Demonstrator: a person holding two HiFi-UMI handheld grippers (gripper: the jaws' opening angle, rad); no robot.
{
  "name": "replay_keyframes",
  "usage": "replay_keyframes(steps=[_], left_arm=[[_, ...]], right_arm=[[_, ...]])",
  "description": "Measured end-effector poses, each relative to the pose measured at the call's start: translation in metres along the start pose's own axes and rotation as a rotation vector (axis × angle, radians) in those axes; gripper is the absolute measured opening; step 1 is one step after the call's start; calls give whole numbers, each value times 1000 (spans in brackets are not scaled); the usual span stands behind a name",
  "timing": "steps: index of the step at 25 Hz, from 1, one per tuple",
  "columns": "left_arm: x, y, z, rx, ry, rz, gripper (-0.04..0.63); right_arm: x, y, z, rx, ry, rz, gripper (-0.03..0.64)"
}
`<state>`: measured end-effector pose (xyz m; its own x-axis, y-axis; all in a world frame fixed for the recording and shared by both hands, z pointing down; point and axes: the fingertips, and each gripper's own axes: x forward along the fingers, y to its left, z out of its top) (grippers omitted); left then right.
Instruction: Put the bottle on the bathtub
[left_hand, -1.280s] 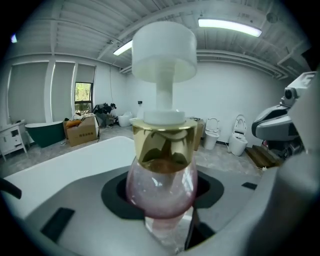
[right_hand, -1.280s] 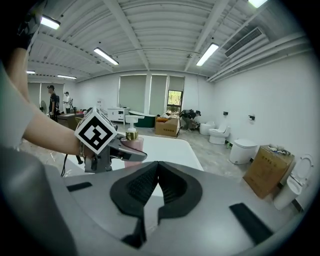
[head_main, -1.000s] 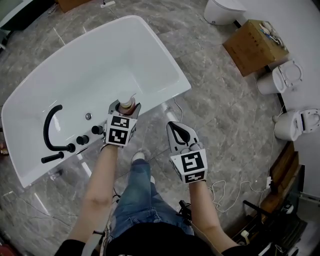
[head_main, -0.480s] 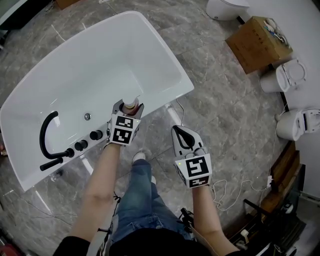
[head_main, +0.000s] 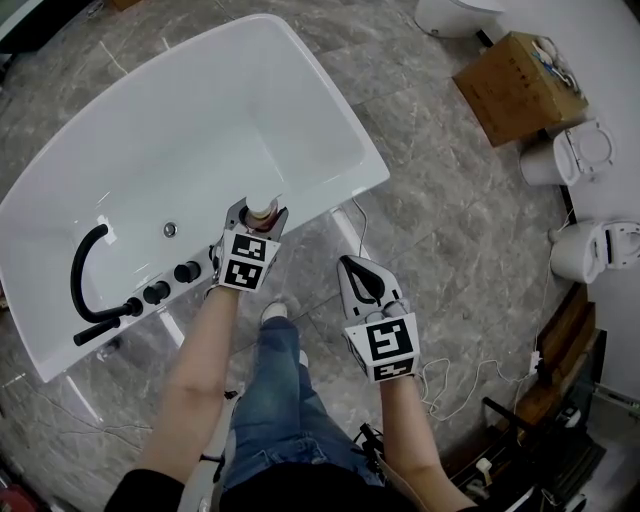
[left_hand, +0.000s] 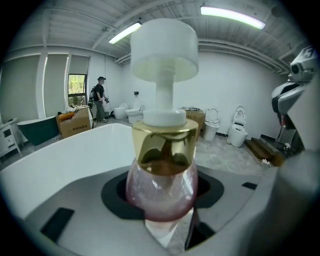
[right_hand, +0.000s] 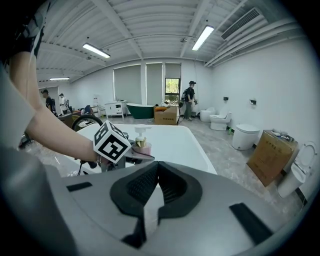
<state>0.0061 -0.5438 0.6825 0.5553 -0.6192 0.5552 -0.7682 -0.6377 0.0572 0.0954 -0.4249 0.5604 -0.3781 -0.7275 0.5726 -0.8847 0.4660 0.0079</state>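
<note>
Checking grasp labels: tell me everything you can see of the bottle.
The bottle is a pump dispenser with a rounded, clear pinkish body, a shiny gold collar, a white stem and a wide white pump head. It stands upright, its bulging body clamped between the jaws of the left gripper, over the near rim of the white bathtub. Its base is hidden, so whether it touches the rim cannot be told.

Grey marbled floor (head_main: 450, 200) here, and the white bathtub (head_main: 335, 95) stands on it at upper left, set at an angle across the tiles. Over by the right edge sits a cardboard box (head_main: 518, 88), with two white toilets (head_main: 572, 155) just below it. A thin white cable (head_main: 460, 385) loops loose at lower right
</note>
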Motion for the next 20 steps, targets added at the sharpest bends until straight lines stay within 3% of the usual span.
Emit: replay_keyframes(steps=[9,15,20], left_arm=[[-5,-6,-6,25,-35,29,222],[-7,-15,-21,72,21,60,222],[-10,-15,-30,36,75,73,314]], right_arm=[[-2,18,-5,-6,2,32,15],[-8,27,-8,-23,0,40,15],[-18,36,-9,-31,-2,50,15]])
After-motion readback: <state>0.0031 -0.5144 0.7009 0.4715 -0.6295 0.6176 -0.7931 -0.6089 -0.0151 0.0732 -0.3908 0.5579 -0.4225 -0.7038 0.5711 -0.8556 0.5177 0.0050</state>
